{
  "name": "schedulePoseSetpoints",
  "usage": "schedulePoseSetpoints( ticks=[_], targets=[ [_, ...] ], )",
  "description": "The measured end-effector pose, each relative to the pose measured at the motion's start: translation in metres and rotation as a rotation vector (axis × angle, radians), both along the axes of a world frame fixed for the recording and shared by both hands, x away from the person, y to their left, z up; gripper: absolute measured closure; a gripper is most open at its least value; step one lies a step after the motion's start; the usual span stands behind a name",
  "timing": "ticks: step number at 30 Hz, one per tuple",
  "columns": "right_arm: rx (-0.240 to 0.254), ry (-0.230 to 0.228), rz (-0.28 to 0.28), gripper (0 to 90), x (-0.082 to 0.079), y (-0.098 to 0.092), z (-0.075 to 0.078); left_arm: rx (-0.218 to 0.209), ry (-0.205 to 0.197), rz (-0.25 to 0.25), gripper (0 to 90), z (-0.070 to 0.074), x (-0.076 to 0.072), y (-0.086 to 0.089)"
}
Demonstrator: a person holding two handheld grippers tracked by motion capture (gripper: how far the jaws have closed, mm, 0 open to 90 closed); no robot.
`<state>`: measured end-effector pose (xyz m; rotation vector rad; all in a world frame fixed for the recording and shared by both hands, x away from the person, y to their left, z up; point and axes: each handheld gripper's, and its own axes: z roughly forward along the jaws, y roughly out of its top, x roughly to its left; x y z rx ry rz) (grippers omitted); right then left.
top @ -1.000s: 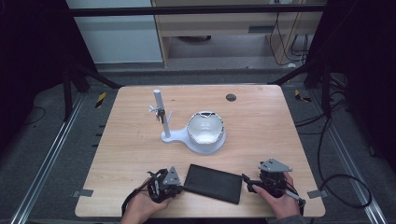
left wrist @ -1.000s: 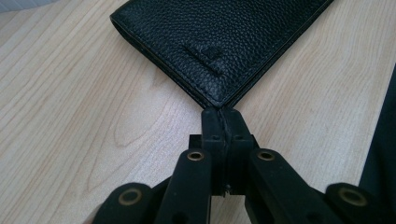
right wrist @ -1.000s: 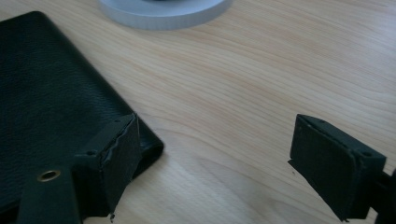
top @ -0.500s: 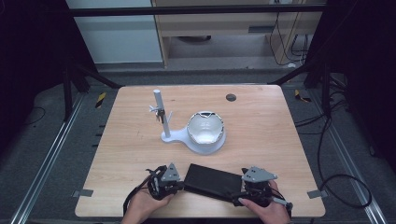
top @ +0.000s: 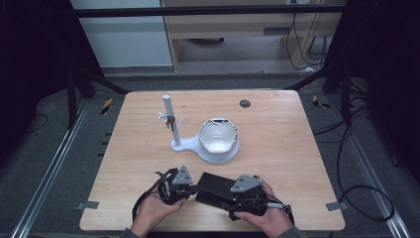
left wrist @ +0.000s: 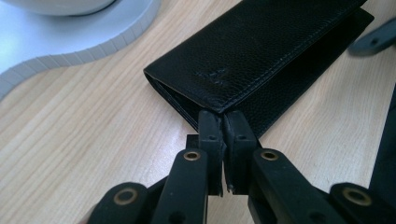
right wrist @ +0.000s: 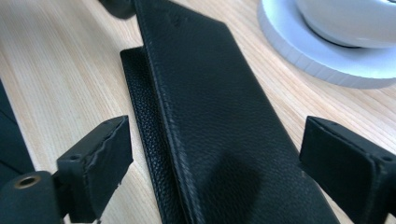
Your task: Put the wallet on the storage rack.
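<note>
Right gripper [right wrist: 215, 163] reached the one wallet [top: 218, 186]; jaws closing slightly.

High view soft, dim surroundings, table [top: 277, 129] evenly lit; gripper views sharp, corners blurred.

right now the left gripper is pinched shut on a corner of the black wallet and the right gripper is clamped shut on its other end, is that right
Not quite. The left gripper is pinched shut on a corner of the black wallet, but the right gripper is not clamped. The right gripper view shows its jaws standing wide open on either side of the wallet's other end, with the pads clear of the leather.
</note>
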<state>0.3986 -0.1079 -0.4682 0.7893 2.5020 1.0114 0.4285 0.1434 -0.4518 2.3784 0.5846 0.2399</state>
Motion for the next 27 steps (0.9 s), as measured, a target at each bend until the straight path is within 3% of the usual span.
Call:
schedulePoseSetpoints(
  ticks=[12, 27],
  targets=[
    [-0.111, 0.016, 0.027, 16.5, 0.016, 0.012, 0.006, -0.014, 0.007, 0.009, 86.2, 0.006, 0.007, -0.003],
    [-0.165, 0.044, 0.043, 19.0, 0.022, 0.019, 0.004, -0.020, 0.017, 0.015, 87.5, 0.009, 0.011, -0.004]
  ],
)
